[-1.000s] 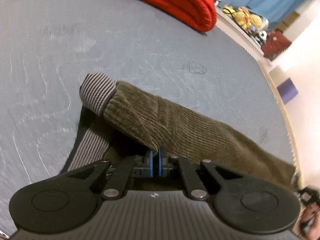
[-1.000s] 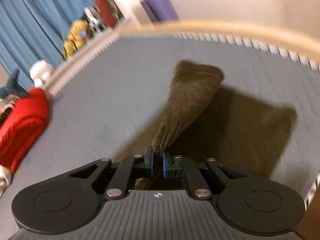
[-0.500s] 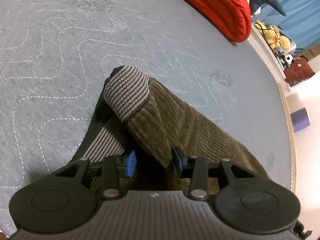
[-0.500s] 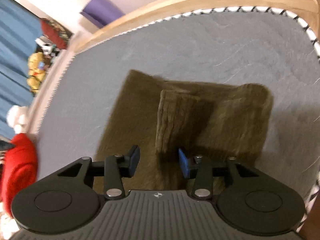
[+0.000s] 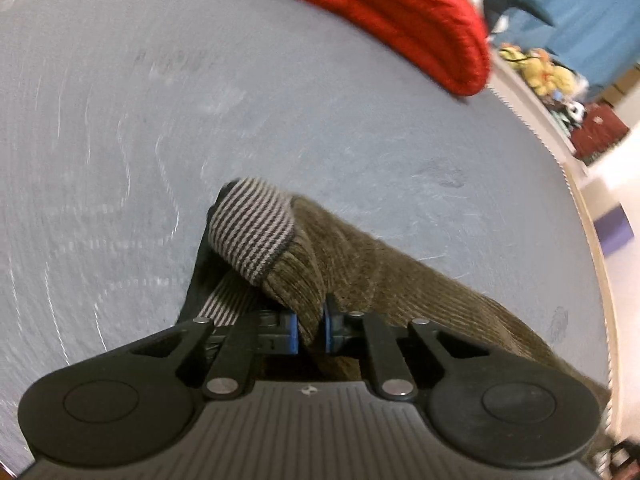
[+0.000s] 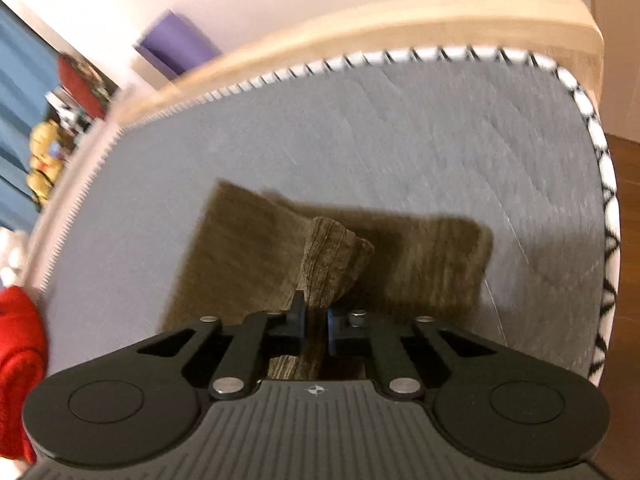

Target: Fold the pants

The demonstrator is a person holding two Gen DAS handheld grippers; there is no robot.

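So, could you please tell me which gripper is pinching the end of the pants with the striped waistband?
The left gripper: the striped waistband folds over right by it. The right gripper pinches plain corduroy.

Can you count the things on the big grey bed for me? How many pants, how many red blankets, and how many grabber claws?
Olive-brown corduroy pants with a striped grey waistband: 1
Red knitted blanket, folded at the far edge of the grey quilted mattress: 1
Black two-finger grippers, left gripper and right gripper, both pinching the pants: 2
Total: 4
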